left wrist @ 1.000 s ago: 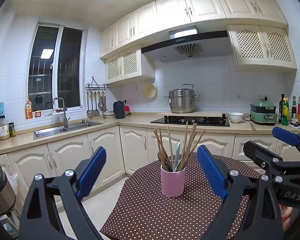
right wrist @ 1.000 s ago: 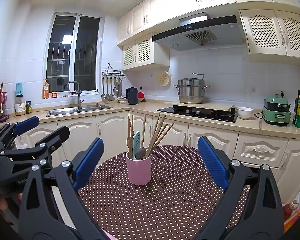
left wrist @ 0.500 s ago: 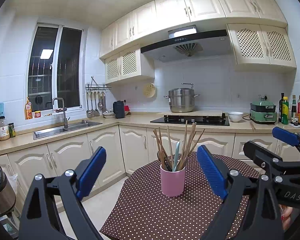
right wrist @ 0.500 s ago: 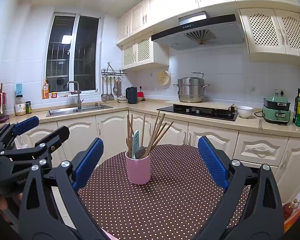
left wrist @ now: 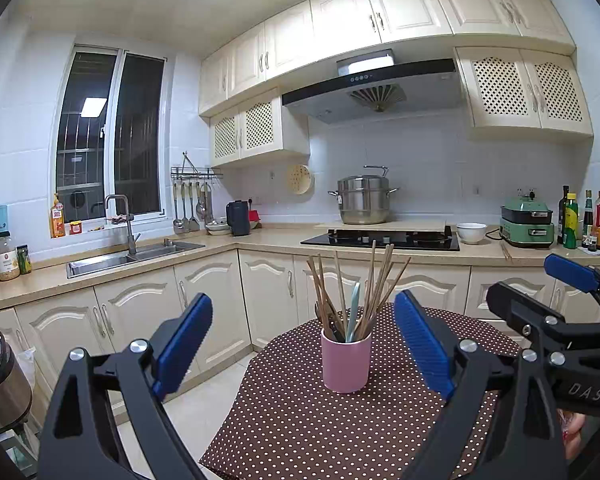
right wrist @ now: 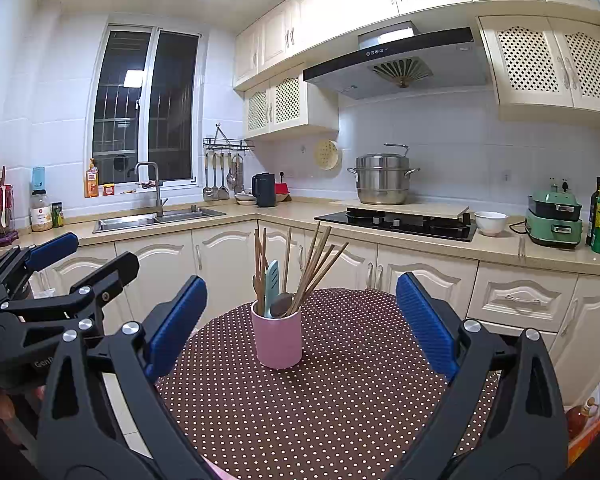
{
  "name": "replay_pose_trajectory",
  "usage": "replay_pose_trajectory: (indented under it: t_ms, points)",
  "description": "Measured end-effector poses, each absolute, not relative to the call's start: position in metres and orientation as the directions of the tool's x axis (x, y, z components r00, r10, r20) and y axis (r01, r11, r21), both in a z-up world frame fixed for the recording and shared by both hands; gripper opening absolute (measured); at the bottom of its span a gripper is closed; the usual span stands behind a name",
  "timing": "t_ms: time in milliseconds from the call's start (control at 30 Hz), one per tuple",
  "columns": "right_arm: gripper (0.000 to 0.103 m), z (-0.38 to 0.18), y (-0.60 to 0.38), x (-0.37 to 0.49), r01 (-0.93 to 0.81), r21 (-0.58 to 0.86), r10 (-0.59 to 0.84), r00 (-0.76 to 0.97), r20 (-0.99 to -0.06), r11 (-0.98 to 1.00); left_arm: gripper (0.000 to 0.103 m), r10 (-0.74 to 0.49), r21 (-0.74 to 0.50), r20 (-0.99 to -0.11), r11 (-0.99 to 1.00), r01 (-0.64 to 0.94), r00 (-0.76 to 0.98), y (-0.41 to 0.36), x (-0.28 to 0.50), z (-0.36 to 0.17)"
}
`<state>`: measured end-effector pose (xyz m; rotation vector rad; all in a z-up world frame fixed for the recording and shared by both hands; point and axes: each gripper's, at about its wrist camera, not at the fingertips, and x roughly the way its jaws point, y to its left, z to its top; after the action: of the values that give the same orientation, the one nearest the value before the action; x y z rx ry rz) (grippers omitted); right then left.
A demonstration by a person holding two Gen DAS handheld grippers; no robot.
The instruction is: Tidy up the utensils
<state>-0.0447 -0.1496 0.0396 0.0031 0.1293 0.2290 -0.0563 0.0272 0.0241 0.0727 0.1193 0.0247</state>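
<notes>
A pink cup (left wrist: 346, 364) stands on a round table with a brown dotted cloth (left wrist: 300, 420). It holds several wooden chopsticks (left wrist: 374, 280), a pale green utensil (left wrist: 354, 306) and a dark spoon. It also shows in the right wrist view (right wrist: 278, 340). My left gripper (left wrist: 302, 346) is open and empty, held short of the cup. My right gripper (right wrist: 298, 326) is open and empty, also short of the cup. Each gripper shows at the edge of the other's view.
Kitchen counters run behind the table with a sink (left wrist: 132, 256), a hob (left wrist: 380, 240) with a steel pot (left wrist: 362, 200), a white bowl (left wrist: 471, 232) and bottles (left wrist: 580, 220). Hanging utensils (left wrist: 192, 208) are by the window. A rice cooker (left wrist: 0, 384) stands at the left.
</notes>
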Motion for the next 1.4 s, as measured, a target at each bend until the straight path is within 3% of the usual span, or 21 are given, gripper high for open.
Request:
replay_pose_trajectory:
  t_ms: [1400]
  points:
    - [0.094,0.0369,-0.1470,-0.0396,-0.230,0.027,0.231,0.962,-0.145,0.973,0.090,0.041,0.086,-0.125,0.996,-0.030,0.991,0.0294,-0.0540,0.0209]
